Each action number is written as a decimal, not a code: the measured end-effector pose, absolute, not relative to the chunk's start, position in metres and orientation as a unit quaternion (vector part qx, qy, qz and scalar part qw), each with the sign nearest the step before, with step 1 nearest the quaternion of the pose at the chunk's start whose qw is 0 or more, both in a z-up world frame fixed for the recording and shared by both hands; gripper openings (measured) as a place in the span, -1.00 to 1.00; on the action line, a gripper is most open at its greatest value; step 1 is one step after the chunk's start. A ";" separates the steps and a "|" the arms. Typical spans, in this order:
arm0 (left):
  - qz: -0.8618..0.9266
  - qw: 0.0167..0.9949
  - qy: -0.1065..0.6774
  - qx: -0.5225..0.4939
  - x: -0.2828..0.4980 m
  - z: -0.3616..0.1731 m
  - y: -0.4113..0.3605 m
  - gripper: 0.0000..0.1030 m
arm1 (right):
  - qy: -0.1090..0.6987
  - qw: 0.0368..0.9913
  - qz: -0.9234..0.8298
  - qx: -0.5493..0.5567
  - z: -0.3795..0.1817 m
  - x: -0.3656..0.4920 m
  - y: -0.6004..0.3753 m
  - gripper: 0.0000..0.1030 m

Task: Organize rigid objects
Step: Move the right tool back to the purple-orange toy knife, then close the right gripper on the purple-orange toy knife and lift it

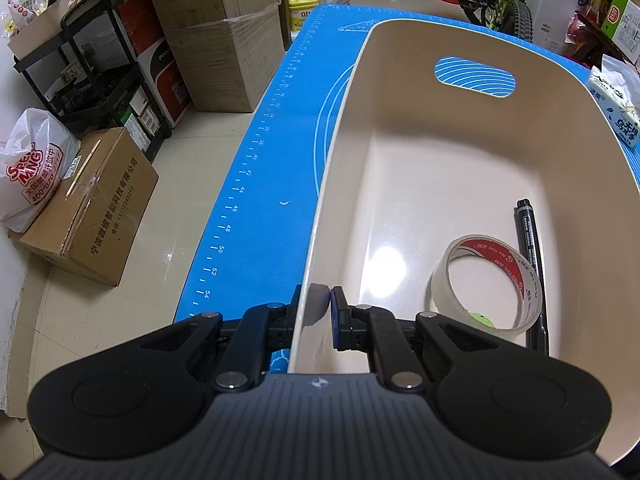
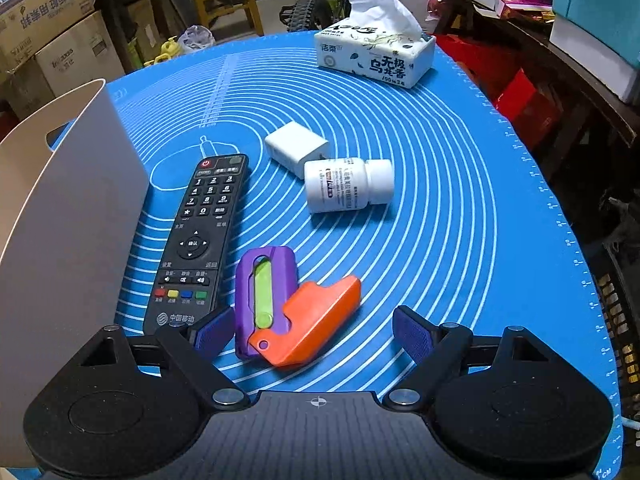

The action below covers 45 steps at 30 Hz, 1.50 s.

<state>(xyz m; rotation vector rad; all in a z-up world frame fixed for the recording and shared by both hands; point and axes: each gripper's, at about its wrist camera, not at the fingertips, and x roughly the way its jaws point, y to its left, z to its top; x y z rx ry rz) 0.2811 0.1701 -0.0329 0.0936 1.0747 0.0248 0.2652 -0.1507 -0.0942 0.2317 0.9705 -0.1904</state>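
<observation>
My left gripper [image 1: 320, 312] is shut on the near rim of a cream plastic bin [image 1: 400, 184], one pad outside the wall and one inside. In the bin lie a roll of clear tape [image 1: 486, 284] and a black marker [image 1: 530, 256]. My right gripper [image 2: 312, 334] stands open low over the blue mat [image 2: 460, 220], its pads either side of a purple and orange toy [image 2: 292, 308], not touching it. A black remote [image 2: 196, 240] lies left of the toy. Beyond are a white pill bottle [image 2: 346, 186] on its side and a white charger block [image 2: 296, 148]. The bin's outer wall [image 2: 60, 220] rises at the left.
A tissue pack [image 2: 376, 56] sits at the mat's far edge. Off the table's left side are cardboard boxes [image 1: 92, 208], a black trolley [image 1: 80, 68] and a plastic bag [image 1: 32, 168] on the floor. A bicycle [image 1: 500, 0] and shelves stand beyond the table.
</observation>
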 end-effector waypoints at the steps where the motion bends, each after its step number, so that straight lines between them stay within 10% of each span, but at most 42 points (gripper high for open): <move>1: 0.012 0.858 0.512 0.045 0.281 -0.033 0.170 -0.74 | 0.465 0.874 -0.089 0.110 -0.095 0.266 -0.150 0.70; 45: 0.012 0.859 0.510 0.046 0.281 -0.034 0.170 -0.74 | 0.436 0.899 -0.039 0.023 -0.110 0.277 -0.127 0.22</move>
